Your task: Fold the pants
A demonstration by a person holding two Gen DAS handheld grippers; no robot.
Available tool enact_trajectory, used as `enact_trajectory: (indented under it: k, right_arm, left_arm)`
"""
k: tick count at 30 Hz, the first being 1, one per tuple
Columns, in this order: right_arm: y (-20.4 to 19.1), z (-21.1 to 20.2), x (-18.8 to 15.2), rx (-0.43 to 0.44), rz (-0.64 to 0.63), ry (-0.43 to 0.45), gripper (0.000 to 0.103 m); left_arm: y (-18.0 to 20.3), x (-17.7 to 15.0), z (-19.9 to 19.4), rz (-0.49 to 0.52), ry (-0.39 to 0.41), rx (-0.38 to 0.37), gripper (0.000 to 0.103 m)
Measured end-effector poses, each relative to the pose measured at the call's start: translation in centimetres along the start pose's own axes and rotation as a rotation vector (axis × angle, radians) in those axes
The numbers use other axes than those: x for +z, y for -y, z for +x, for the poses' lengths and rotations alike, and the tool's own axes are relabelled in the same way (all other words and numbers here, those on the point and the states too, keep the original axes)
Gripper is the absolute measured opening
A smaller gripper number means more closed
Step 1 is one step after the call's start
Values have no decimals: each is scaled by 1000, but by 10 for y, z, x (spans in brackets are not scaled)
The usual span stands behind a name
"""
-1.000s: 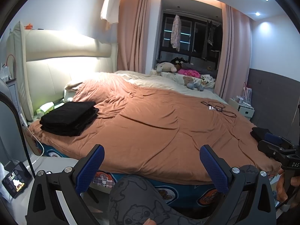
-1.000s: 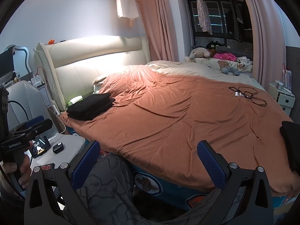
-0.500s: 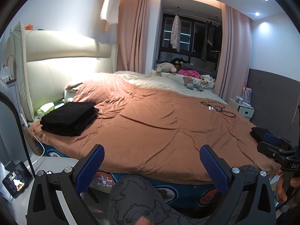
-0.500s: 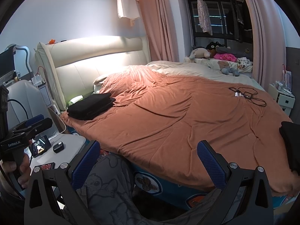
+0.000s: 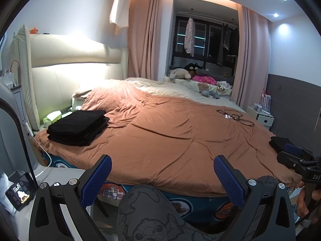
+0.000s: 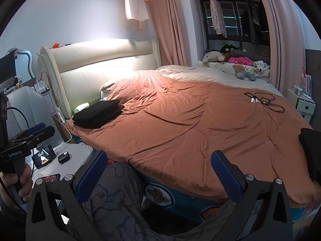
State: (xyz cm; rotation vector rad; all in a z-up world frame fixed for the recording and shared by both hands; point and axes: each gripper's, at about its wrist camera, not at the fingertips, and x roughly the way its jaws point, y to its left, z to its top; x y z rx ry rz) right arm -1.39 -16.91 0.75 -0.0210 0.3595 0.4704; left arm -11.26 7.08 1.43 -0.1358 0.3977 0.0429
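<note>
A stack of folded black pants (image 5: 78, 127) (image 6: 98, 114) lies at the near left corner of the bed's orange blanket (image 5: 170, 138) (image 6: 190, 124). More black cloth (image 5: 279, 143) (image 6: 311, 150) sits at the bed's right edge. My left gripper (image 5: 162, 177) stands open in front of the bed with nothing between its blue pads. My right gripper (image 6: 158, 173) is open too, also short of the bed. Each gripper shows at the other view's edge, held by a hand. A grey printed trouser leg (image 5: 146, 214) (image 6: 112, 192) of the person fills the foreground.
A black cable (image 5: 235, 117) (image 6: 264, 101) lies on the far right of the blanket. A white bedside table (image 6: 62, 158) holds a lit phone (image 6: 43, 156) and a small black case. Soft toys sit at the window; a white nightstand (image 5: 260, 116) stands far right.
</note>
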Motion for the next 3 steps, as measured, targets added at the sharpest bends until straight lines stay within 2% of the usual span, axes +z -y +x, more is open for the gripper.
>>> enact_trajectory:
  k: [3]
  right_arm:
    - [-2, -2, -1, 0, 0, 1, 103]
  left_arm:
    - [-1, 0, -2, -2, 3, -3, 102]
